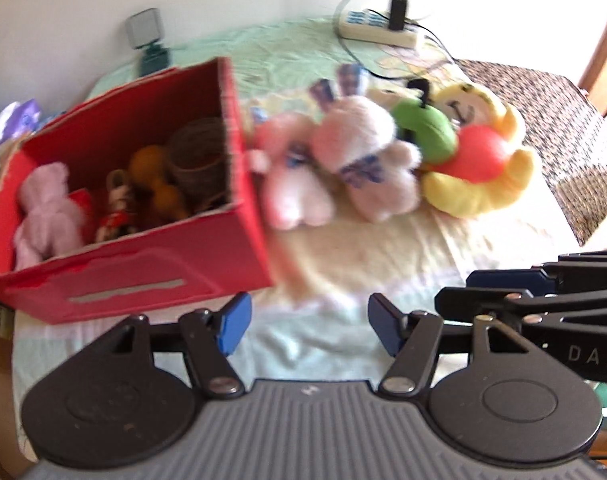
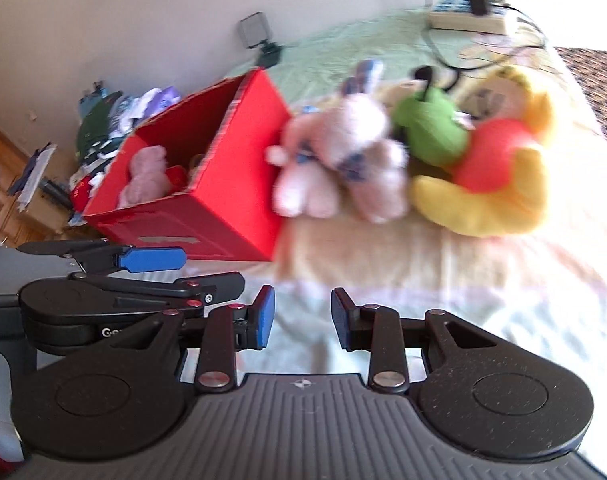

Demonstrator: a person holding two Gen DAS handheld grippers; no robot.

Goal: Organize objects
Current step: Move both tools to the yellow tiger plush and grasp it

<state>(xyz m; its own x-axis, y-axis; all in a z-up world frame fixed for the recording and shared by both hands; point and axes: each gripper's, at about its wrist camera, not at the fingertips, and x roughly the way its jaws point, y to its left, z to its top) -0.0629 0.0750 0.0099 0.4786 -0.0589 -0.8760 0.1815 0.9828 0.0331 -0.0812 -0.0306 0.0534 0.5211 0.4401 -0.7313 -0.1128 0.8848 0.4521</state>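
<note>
We note a red box [image 1: 143,272] on the bed [image 1: 383,248], open-topped, holding a pink plush [image 1: 47,208] and blurred items we cannot identify. Beside it lie two pink bunnies [image 1: 363,160], a green toy [image 1: 425,130] and a yellow bear [image 1: 479,168]. The left gripper [image 1: 309,326] and right gripper [image 2: 301,318] are spread, empty.

A power strip [image 1: 377,29] and small lamp [image 1: 145,34] lie on the bed [image 1: 403,248].

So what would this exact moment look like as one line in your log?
left gripper: open, empty | right gripper: open, empty | red box: partly filled | pink plush bunnies, yellow plush bear: on bed beside box
</note>
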